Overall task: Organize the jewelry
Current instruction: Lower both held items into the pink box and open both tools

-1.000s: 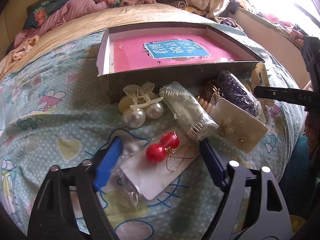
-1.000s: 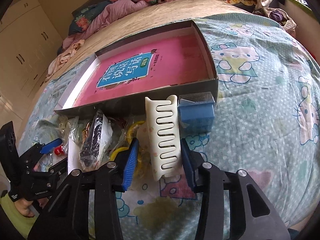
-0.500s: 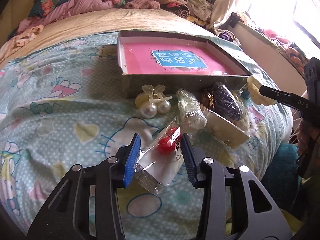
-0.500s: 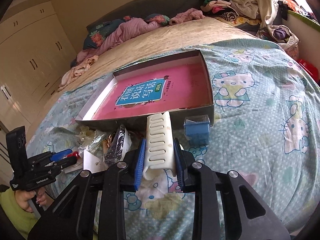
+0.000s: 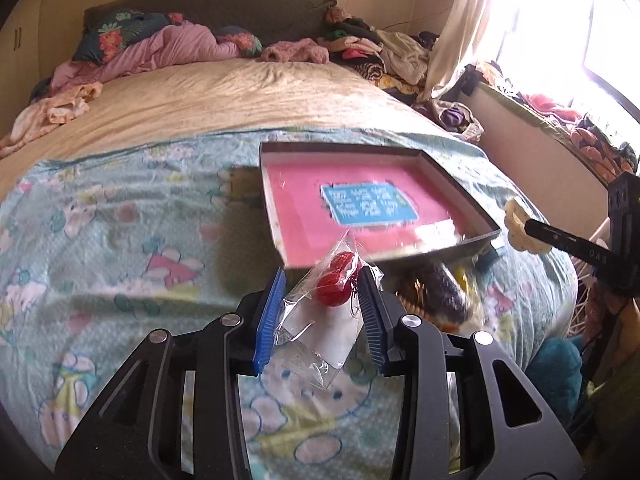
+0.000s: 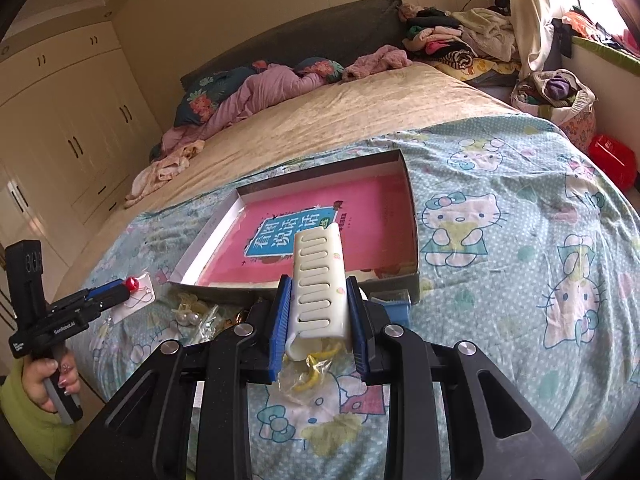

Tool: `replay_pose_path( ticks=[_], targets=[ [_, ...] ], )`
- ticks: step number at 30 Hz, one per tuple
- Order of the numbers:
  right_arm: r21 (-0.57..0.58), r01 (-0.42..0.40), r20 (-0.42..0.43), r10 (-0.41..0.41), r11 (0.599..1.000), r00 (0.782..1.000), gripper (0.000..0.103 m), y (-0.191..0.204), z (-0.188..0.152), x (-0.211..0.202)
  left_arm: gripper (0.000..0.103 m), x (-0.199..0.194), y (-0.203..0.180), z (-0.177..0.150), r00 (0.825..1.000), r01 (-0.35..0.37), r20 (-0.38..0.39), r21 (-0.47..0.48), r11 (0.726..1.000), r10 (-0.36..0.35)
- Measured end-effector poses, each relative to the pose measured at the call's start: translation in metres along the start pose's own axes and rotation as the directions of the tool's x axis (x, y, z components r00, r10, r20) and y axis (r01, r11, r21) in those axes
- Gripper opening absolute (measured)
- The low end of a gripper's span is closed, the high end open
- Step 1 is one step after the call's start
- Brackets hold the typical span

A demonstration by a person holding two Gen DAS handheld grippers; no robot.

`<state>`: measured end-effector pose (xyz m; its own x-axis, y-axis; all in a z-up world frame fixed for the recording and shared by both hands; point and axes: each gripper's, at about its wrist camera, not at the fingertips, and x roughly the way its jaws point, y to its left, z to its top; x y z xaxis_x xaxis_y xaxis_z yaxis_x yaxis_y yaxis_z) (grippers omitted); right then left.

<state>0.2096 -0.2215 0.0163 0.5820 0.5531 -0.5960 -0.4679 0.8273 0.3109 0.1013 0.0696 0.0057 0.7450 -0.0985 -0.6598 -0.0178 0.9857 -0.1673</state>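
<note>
Right wrist: "GenRobot.AI" on left tongs (image 6: 130, 285)

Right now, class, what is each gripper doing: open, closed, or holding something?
Left gripper: closed on the earring packet.
Right gripper: closed on the white hair clip.

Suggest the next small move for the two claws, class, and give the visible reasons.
Probably carry both loads forward over the open box and release them there. The left claw grips the bagged red earrings, its jaws having just been closing; the right claw is shut on the white hair clip. Both hang clear of the bedspread, just short of the box.
</note>
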Motion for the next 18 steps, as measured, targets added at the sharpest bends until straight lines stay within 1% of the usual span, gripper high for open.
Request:
replay_pose_path(
  ticks=[3,8,14,18],
  targets=[
    [-0.006,0.009,0.009,-0.009,1.0,1.0,0.026,-0.001,0.009,0.005,0.029,0.011,0.002,0.016,1.0,-0.009,0.011,-0.005,1.0,0.009],
    [-0.006,0.023,0.012,-0.023,1.0,1.0,0.026,-0.004,0.023,0.019,0.029,0.035,0.001,0.034,1.0,-0.02,0.004,-0.004,1.0,0.02],
    [0.02,0.034,-0.005,-0.034,0.999,0.999,0.026,-0.013,0.037,0.047,0.029,0.067,-0.002,0.044,0.999,-0.031,-0.015,-0.011,0.999,0.031],
    [0.02,0.059,-0.028,-0.058,0.998,0.998,0.026,-0.018,0.041,0.068,0.028,0.084,-0.003,0.048,0.999,-0.037,-0.037,-0.012,0.999,0.036]
  ],
)
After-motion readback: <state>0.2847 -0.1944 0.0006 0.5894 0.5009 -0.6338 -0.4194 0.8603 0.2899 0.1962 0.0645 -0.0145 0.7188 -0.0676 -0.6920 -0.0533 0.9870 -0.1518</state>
